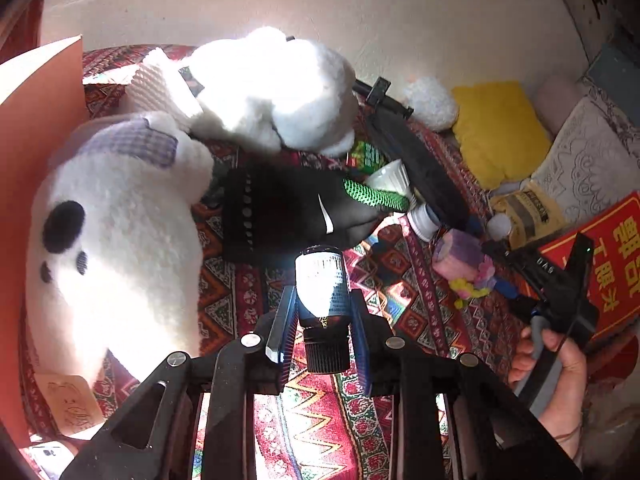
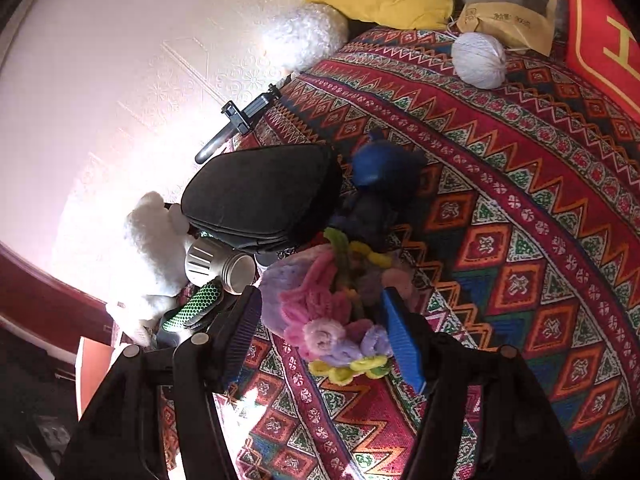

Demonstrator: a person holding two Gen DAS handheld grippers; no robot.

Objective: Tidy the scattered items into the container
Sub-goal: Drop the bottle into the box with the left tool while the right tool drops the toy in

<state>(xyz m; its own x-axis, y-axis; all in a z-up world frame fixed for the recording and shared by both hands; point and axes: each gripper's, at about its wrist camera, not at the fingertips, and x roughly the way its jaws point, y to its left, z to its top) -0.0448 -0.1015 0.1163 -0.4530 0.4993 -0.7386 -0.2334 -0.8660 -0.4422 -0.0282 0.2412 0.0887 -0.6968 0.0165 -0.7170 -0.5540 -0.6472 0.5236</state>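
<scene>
In the left wrist view my left gripper (image 1: 322, 332) is shut on a dark bottle (image 1: 320, 280) with a white label, its ribbed cap toward the camera, above the patterned cloth (image 1: 320, 420). An orange panel (image 1: 40, 128), perhaps a box wall, stands at the far left behind a white plush seal (image 1: 120, 260). In the right wrist view my right gripper (image 2: 320, 336) is open around a pink, purple and yellow pipe-cleaner bouquet (image 2: 328, 320) that lies on the cloth (image 2: 520, 240). The same bouquet (image 1: 464, 260) and the right gripper (image 1: 504, 252), held by a hand (image 1: 560, 368), show at the right of the left wrist view.
A black item with green mesh (image 1: 280, 208), a white cup (image 1: 390, 178), a second white plush (image 1: 272, 92) and a yellow pillow (image 1: 496, 128) crowd the cloth. A black pouch (image 2: 264, 196), silver cylinder (image 2: 216, 264), blue toy (image 2: 384, 168), yarn ball (image 2: 478, 60) and paper bag (image 2: 512, 0) lie near the bouquet.
</scene>
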